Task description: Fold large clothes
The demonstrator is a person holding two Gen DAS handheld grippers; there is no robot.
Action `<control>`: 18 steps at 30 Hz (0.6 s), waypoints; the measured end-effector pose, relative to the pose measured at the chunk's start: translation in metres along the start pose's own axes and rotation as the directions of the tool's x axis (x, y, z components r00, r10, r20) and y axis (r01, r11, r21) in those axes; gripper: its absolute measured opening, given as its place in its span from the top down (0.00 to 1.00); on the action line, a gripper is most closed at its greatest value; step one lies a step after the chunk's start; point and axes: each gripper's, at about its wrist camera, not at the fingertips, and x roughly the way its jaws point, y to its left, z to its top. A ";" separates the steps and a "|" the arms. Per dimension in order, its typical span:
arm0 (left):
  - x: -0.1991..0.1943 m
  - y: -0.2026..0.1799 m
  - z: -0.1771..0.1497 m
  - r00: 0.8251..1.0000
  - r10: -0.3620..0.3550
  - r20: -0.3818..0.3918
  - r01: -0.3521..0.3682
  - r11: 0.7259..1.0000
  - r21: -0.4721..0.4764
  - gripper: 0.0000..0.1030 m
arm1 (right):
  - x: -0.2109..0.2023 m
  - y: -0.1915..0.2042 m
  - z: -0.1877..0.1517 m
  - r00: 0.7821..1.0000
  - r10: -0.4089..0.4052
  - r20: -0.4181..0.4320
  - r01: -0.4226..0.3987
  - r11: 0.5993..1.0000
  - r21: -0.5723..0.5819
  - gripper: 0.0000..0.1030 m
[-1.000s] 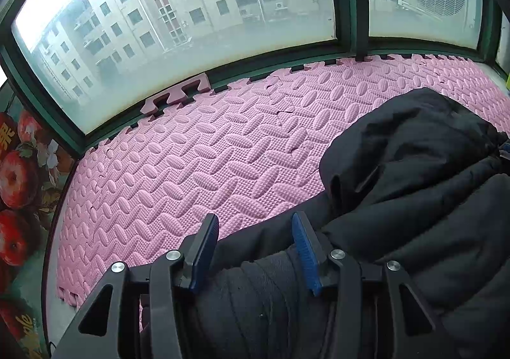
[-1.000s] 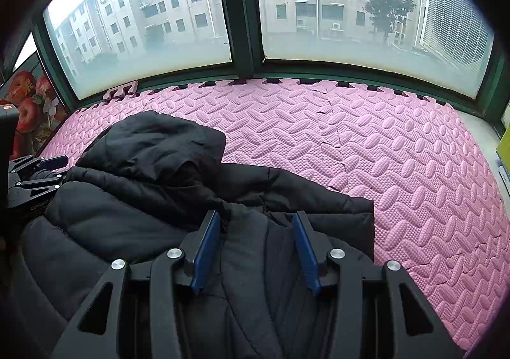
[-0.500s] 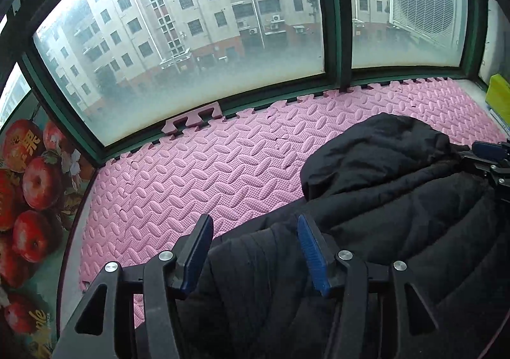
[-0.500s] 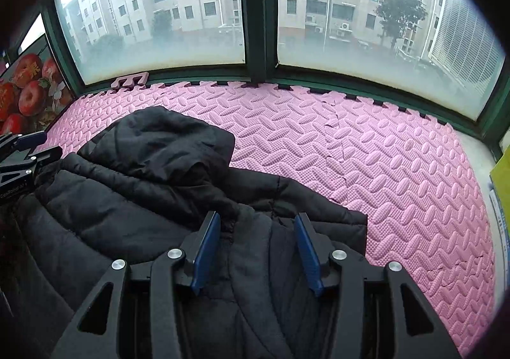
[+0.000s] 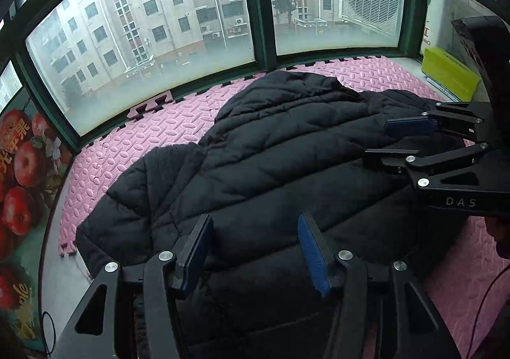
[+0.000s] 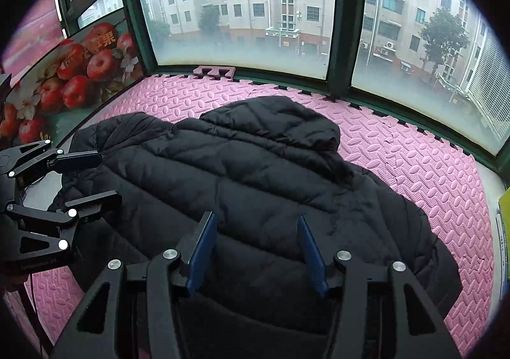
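Both fingers (image 5: 307, 250) (image 6: 310, 250) apart above black jacket (image 5: 271, 161) on pink mat (image 6: 414, 161)

Pink foam mat (image 5: 165, 132), apple poster (image 6: 73, 78), windows (image 6: 242, 8)

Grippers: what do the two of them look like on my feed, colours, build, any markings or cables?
Both match: the left gripper and right gripper have black angular linkage frames with triangular cutouts and silver round pivot bolts. Their fingers are flat plates faced with ribbed blue pads. The right gripper's body, seen from the left wrist view, bears white letters "DAS". A thin dark cable trails below it.
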 end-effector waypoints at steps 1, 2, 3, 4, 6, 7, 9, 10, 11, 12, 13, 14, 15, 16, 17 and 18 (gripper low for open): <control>0.001 -0.004 -0.005 1.000 0.010 0.004 -0.010 1.000 0.007 0.42 | 0.003 0.002 -0.004 1.000 -0.014 0.001 0.014 1.000 -0.007 0.44; 0.003 -0.006 -0.009 1.000 0.016 0.006 -0.016 1.000 0.010 0.42 | 0.006 0.004 -0.006 1.000 -0.021 0.006 0.021 1.000 -0.005 0.44; 0.007 -0.006 -0.012 1.000 0.011 0.000 -0.011 1.000 0.002 0.42 | 0.005 0.005 -0.008 1.000 -0.023 0.009 0.023 1.000 0.000 0.44; 0.011 -0.003 -0.013 1.000 0.001 -0.008 -0.001 1.000 -0.013 0.42 | 0.008 0.005 -0.009 1.000 -0.027 0.004 0.027 1.000 0.000 0.43; 0.019 0.002 -0.015 0.999 -0.032 -0.028 0.030 0.998 -0.050 0.42 | 0.017 0.005 -0.011 0.999 -0.032 -0.021 0.032 0.999 0.000 0.43; 0.024 0.005 -0.015 0.999 -0.041 -0.035 0.039 0.997 -0.060 0.42 | 0.021 0.005 -0.013 0.999 -0.037 -0.026 0.037 0.999 -0.006 0.42; 0.032 0.010 -0.015 0.997 -0.058 -0.051 0.054 0.995 -0.080 0.42 | 0.024 0.008 -0.016 0.998 -0.052 -0.031 0.051 0.998 -0.024 0.42; 0.034 0.011 -0.015 0.997 -0.060 -0.056 0.055 0.995 -0.082 0.42 | 0.026 0.009 -0.016 0.998 -0.055 -0.036 0.054 0.998 -0.025 0.42; 0.036 0.010 -0.014 0.997 -0.056 -0.059 0.051 0.996 -0.078 0.42 | 0.029 0.008 -0.016 0.998 -0.051 -0.044 0.051 0.999 -0.018 0.42; 0.038 0.008 -0.014 0.997 -0.049 -0.062 0.045 0.997 -0.070 0.42 | 0.029 0.007 -0.017 0.998 -0.044 -0.048 0.044 0.999 -0.007 0.42; 0.037 0.007 -0.013 0.997 -0.043 -0.061 0.039 0.997 -0.063 0.42 | 0.030 0.005 -0.017 0.998 -0.038 -0.052 0.038 0.999 0.000 0.42; 0.036 0.007 -0.010 0.997 -0.041 -0.058 0.038 0.997 -0.062 0.42 | 0.030 0.006 -0.016 0.998 -0.039 -0.052 0.038 0.999 -0.004 0.42; 0.034 0.007 -0.008 0.998 -0.046 -0.053 0.043 0.997 -0.064 0.42 | 0.027 0.007 -0.016 0.998 -0.041 -0.049 0.040 0.999 -0.009 0.42; 0.032 0.009 -0.007 0.997 -0.057 -0.051 0.053 0.996 -0.074 0.42 | 0.024 0.007 -0.015 0.998 -0.039 -0.044 0.039 0.999 -0.011 0.42; 0.027 0.012 -0.007 0.997 -0.068 -0.047 0.064 0.994 -0.085 0.42 | 0.020 0.007 -0.015 0.999 -0.032 -0.040 0.032 0.999 -0.007 0.42; 0.021 0.014 -0.007 0.996 -0.076 -0.039 0.072 0.993 -0.093 0.42 | 0.015 0.006 -0.015 0.999 -0.027 -0.036 0.027 1.000 -0.001 0.42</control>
